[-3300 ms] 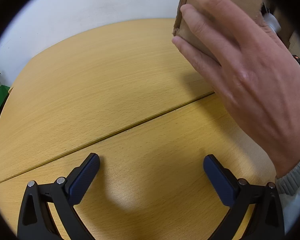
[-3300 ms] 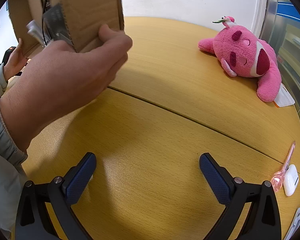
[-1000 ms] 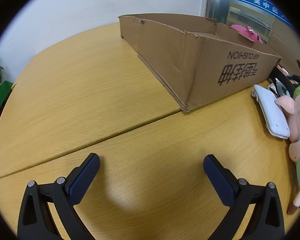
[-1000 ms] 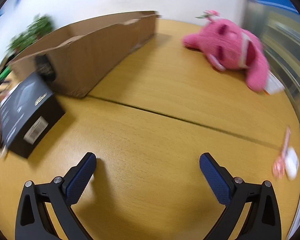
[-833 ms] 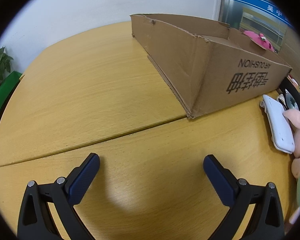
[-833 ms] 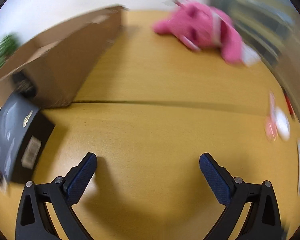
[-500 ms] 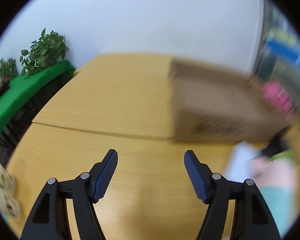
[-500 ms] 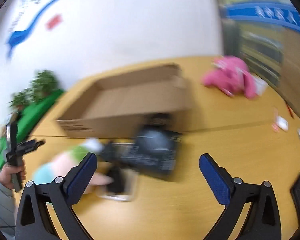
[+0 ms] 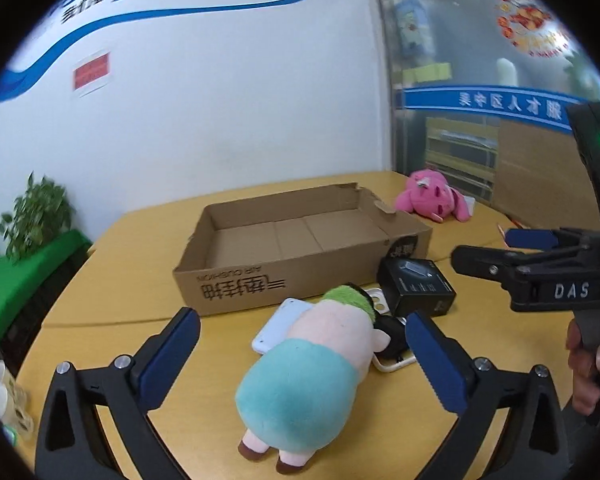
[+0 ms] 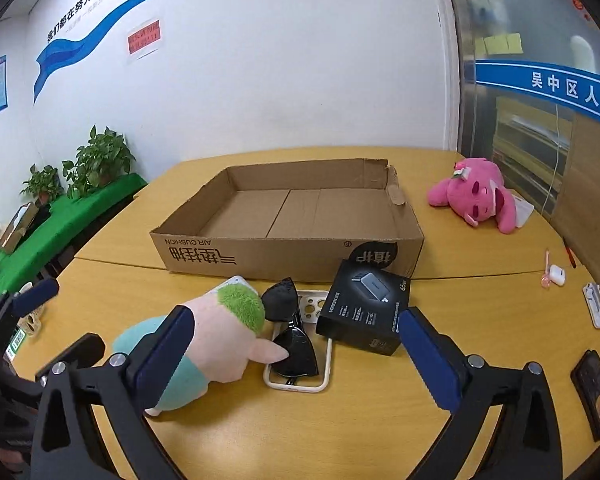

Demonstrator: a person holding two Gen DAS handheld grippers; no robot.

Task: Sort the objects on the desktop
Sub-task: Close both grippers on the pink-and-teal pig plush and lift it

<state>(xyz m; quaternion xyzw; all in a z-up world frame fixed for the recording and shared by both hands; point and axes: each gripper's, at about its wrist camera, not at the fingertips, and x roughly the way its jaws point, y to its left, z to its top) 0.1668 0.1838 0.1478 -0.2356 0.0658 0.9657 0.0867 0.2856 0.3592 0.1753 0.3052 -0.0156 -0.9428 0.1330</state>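
An empty cardboard box sits mid-table. In front of it lie a pale plush toy with green hair, black sunglasses on a white phone case, a black charger box and a white flat device. My left gripper hovers over the plush, jaws opening, gripping nothing. My right gripper is open above the sunglasses, holding nothing.
A pink plush lies at the back right. An earbud case, a pink pen, a white holder and a dark phone lie on the right. Plants on a green shelf stand left of the table.
Both grippers have risen and drawn back from the tabletop, so the whole box and the pile now show. The left jaws narrowed half a second ago and stand wide again.
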